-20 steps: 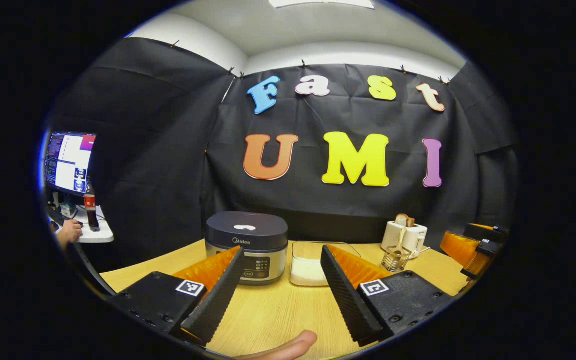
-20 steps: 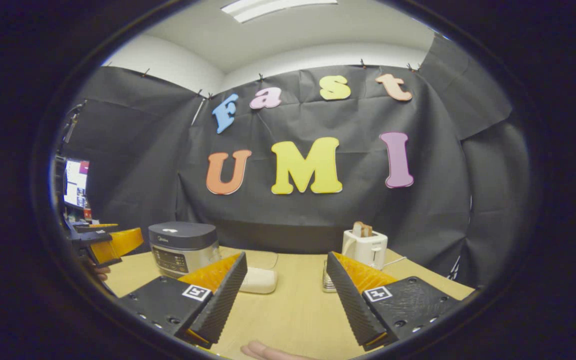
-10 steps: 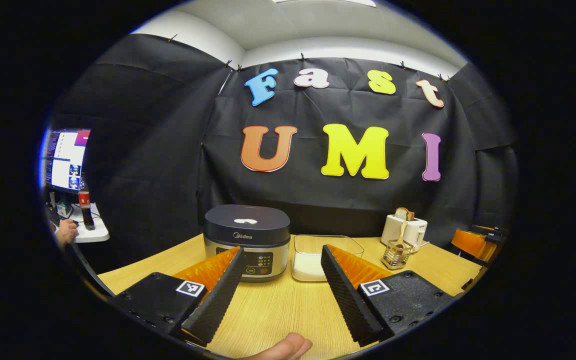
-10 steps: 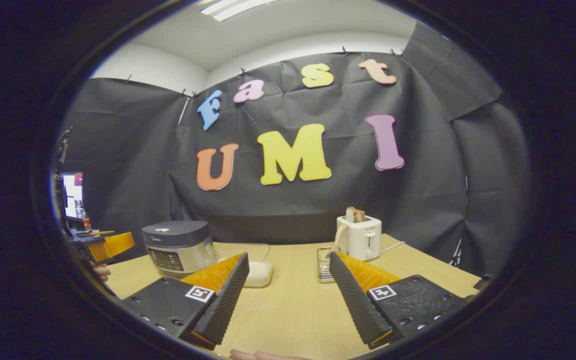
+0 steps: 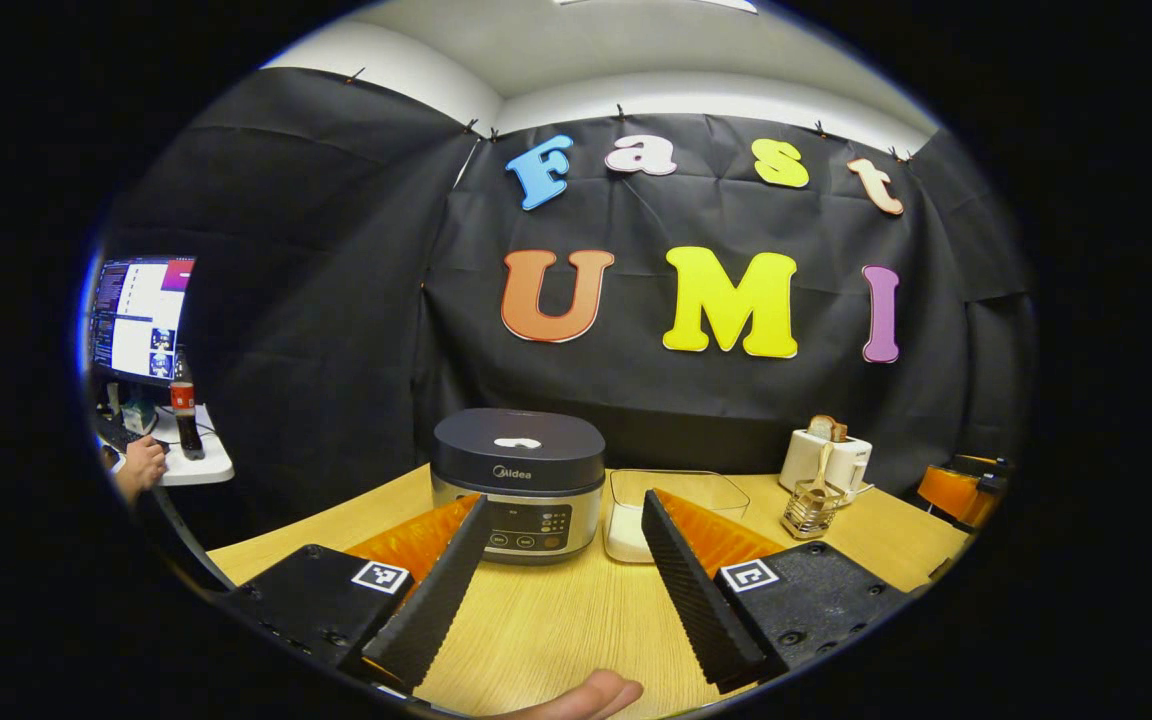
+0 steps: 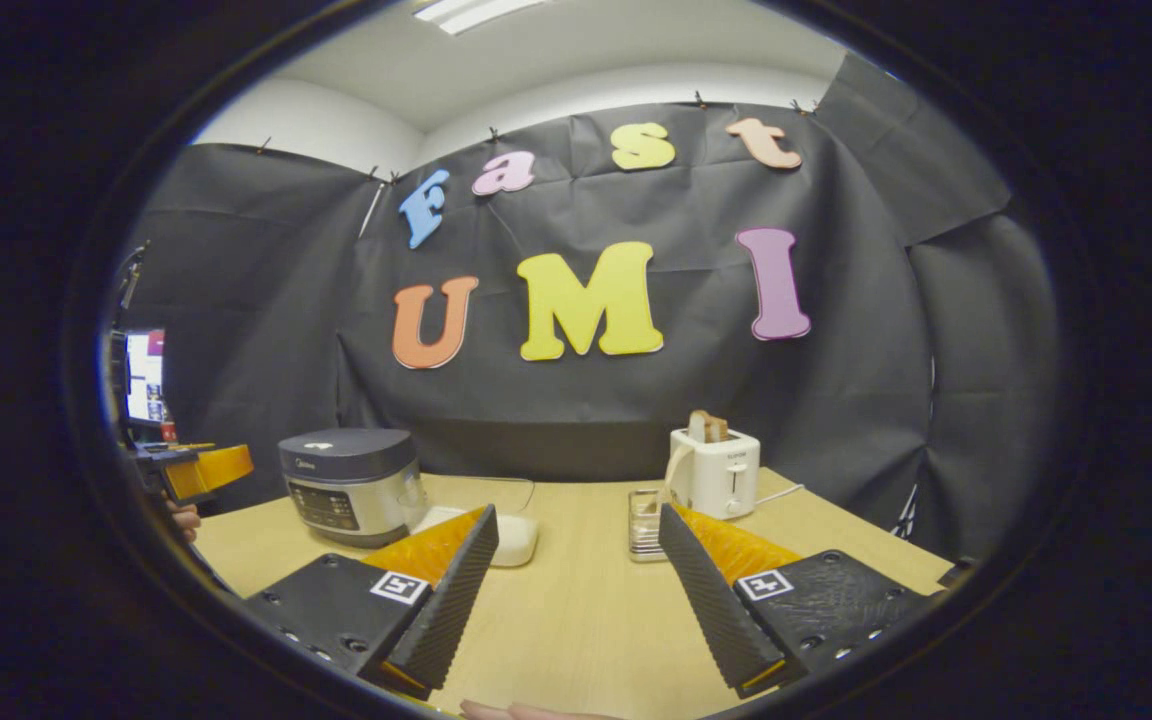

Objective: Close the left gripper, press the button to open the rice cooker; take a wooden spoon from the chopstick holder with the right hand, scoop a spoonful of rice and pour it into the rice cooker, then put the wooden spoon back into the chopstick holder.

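Rice cooker (image 5: 519, 483): lid down, far-left part of bench (image 5: 556, 620); rigid, press its top button.
Wooden spoon (image 5: 820, 470): light, stiff; grip handle, in chopstick holder (image 5: 809, 513), far right.
Left gripper (image 5: 556, 585): wide open, empty.
Right gripper (image 6: 576, 590): wide open, empty.

rice cooker (image 5: 519, 484): dark lid shut, silver body with a control panel facing front, stood upright on the worktop.
rice container (image 5: 674, 500): clear, rectangular, white rice inside, set just right of the cooker.
chopstick holder (image 5: 810, 511): wire basket, placed before the toaster.
wooden spoon (image 5: 821, 474): stood upright in the holder.
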